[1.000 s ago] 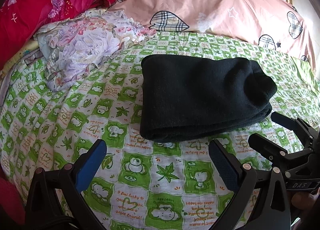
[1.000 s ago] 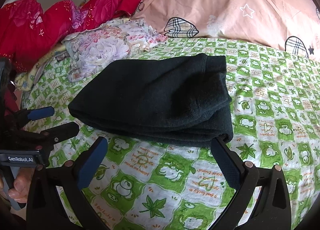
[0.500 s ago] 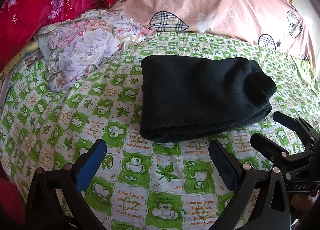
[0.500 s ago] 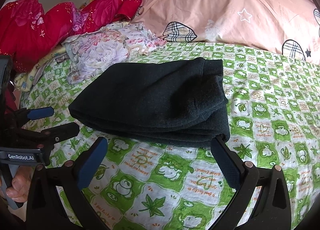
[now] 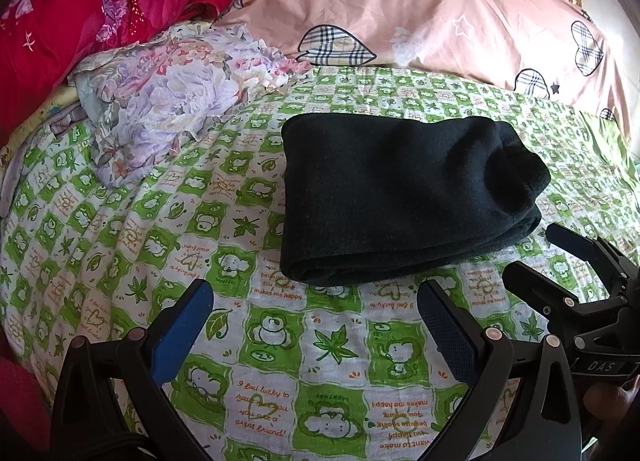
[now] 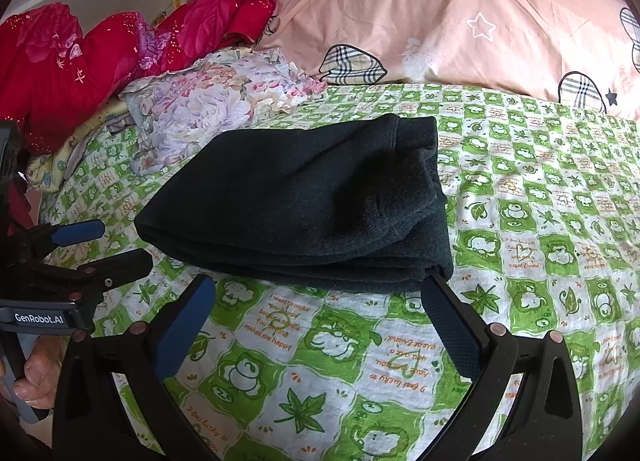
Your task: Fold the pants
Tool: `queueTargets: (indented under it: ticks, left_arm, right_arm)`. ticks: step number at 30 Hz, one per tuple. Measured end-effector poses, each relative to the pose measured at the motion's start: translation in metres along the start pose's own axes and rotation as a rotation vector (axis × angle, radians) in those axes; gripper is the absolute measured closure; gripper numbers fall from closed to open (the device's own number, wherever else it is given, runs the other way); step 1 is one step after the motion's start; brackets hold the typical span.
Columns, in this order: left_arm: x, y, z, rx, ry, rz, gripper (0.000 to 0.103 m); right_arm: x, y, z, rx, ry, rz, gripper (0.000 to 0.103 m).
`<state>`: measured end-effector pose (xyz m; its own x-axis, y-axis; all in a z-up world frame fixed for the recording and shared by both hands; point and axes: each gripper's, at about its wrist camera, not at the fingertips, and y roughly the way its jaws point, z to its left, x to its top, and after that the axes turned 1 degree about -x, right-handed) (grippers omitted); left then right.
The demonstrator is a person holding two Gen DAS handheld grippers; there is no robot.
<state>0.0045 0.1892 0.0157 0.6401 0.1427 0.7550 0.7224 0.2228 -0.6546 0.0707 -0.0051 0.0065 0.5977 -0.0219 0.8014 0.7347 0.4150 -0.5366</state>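
The black pants (image 5: 400,197) lie folded into a compact stack on the green and white bedsheet (image 5: 200,221); they also show in the right wrist view (image 6: 304,205). My left gripper (image 5: 316,301) is open and empty, just in front of the stack's near edge. My right gripper (image 6: 320,297) is open and empty, its right fingertip close to the stack's near right corner. Each gripper shows in the other's view: the right one at the right edge (image 5: 560,261), the left one at the left edge (image 6: 104,245).
A floral cloth (image 5: 168,101) lies bunched at the back left of the bed. Red bedding (image 5: 60,41) is piled behind it. A large pink pillow (image 5: 420,9) with plaid hearts lies across the head of the bed.
The right gripper view has tilted up a little, so the pants sit lower in it. The left gripper and the pants have barely moved.
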Motion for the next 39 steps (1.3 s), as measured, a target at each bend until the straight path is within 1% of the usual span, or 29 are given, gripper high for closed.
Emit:
queueTargets:
  ticks: [5,9,14,17,19,25,29,34,39]
  left_arm:
    - [0.005,-0.003,0.001,0.001,-0.004,-0.008,0.001]
    - [0.011,-0.005,0.003,-0.007,-0.011,-0.015,0.002]
    - [0.018,-0.008,0.001,-0.008,-0.003,-0.034,0.003]
    - [0.023,-0.007,0.003,-0.029,-0.016,-0.022,0.003]
    - [0.027,-0.005,0.004,-0.033,-0.023,-0.015,0.004]
    - [0.034,-0.004,0.002,-0.024,-0.021,-0.011,0.005]
    - [0.035,-0.003,0.001,-0.035,-0.027,0.002,0.006]
    - [0.038,-0.005,-0.006,-0.017,-0.008,-0.006,0.006]
    - [0.039,0.0,-0.011,0.012,-0.002,0.018,0.007]
  right_arm:
    - [0.012,-0.007,0.004,0.005,-0.018,-0.013,0.0]
    - [0.021,-0.005,0.005,-0.021,-0.039,0.03,0.0]
    - [0.03,-0.008,-0.003,-0.019,-0.015,0.035,0.0]
    - [0.038,-0.009,-0.007,-0.017,-0.004,0.036,0.0]
    - [0.042,-0.008,-0.006,-0.031,-0.015,0.045,0.0]
    - [0.042,-0.007,-0.009,-0.028,-0.01,0.064,0.0]
    - [0.042,-0.007,-0.011,-0.027,-0.005,0.063,0.0]
    - [0.041,-0.009,-0.016,-0.022,0.012,0.056,0.0]
    - [0.042,-0.012,-0.019,-0.014,0.025,0.046,0.0]
